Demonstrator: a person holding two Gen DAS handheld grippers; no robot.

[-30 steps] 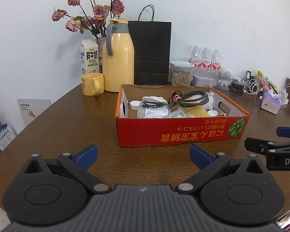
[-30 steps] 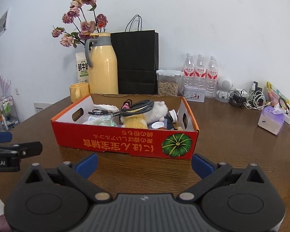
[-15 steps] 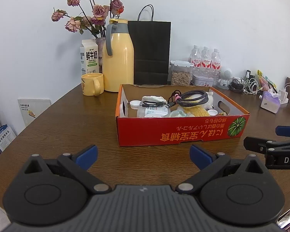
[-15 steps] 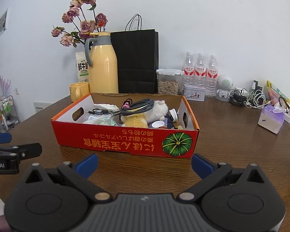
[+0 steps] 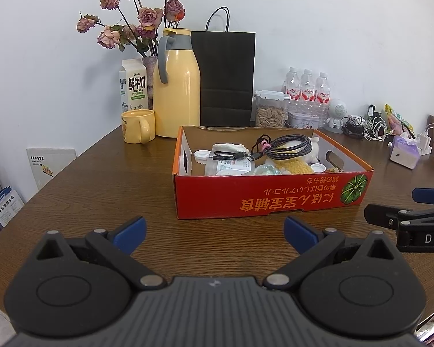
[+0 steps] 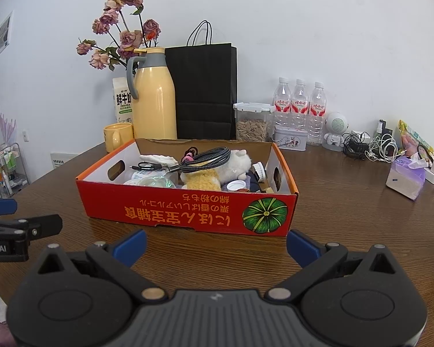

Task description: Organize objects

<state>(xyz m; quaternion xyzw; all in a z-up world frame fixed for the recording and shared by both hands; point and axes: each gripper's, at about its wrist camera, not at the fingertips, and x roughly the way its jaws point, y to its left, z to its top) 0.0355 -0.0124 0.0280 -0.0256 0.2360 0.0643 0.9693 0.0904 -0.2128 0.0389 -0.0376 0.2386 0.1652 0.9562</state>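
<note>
A red cardboard box (image 5: 272, 199) (image 6: 188, 211) stands on the brown table, holding a coiled braided cable (image 5: 286, 146) (image 6: 208, 157), a plush toy (image 6: 231, 166), white bottle caps (image 5: 201, 154) and other small items. My left gripper (image 5: 214, 232) hovers open in front of the box's near wall, nothing between its blue fingertips. My right gripper (image 6: 215, 245) is also open and empty, just short of the box's front. Each gripper shows at the edge of the other's view.
Behind the box stand a yellow thermos (image 5: 176, 86), a yellow mug (image 5: 137, 125), a milk carton (image 5: 133, 86), dried roses, a black paper bag (image 5: 225, 78), a jar of seeds (image 6: 251, 121), three water bottles (image 6: 299, 104), tangled chargers (image 6: 373, 146) and a purple tissue pack (image 6: 406, 175).
Both grippers have barely shifted; the views drift very slightly and nothing on the table has moved.
</note>
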